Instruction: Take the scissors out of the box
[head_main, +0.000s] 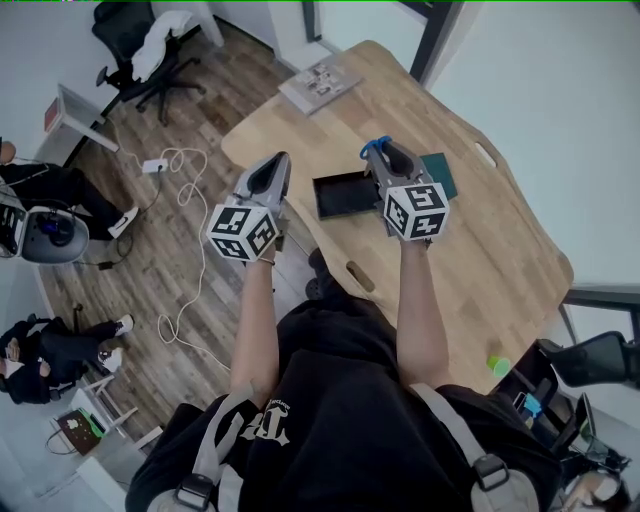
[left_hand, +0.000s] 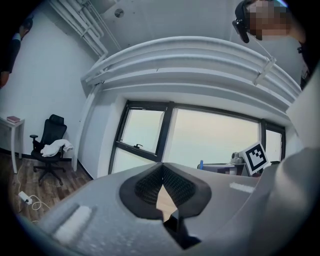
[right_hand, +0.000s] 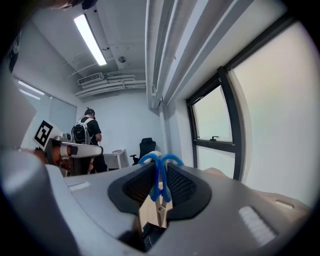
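Observation:
Blue-handled scissors (head_main: 371, 150) are clamped in my right gripper (head_main: 379, 150), held in the air above the wooden table (head_main: 480, 260). In the right gripper view the two blue loops (right_hand: 160, 162) stick out past the pads (right_hand: 141, 185), with the metal blades running back between them. The black box (head_main: 340, 193) lies open on the table just left of that gripper, and nothing shows inside it. Its dark green lid (head_main: 441, 174) rests to the right. My left gripper (head_main: 281, 160) is raised over the table's near edge, its jaws shut on nothing (left_hand: 162, 172).
A printed booklet (head_main: 320, 84) lies at the table's far end, and a small green object (head_main: 498, 366) sits near the front right edge. Left of the table are an office chair (head_main: 150, 50), loose cables (head_main: 180, 170) on the wooden floor and seated people (head_main: 50, 190).

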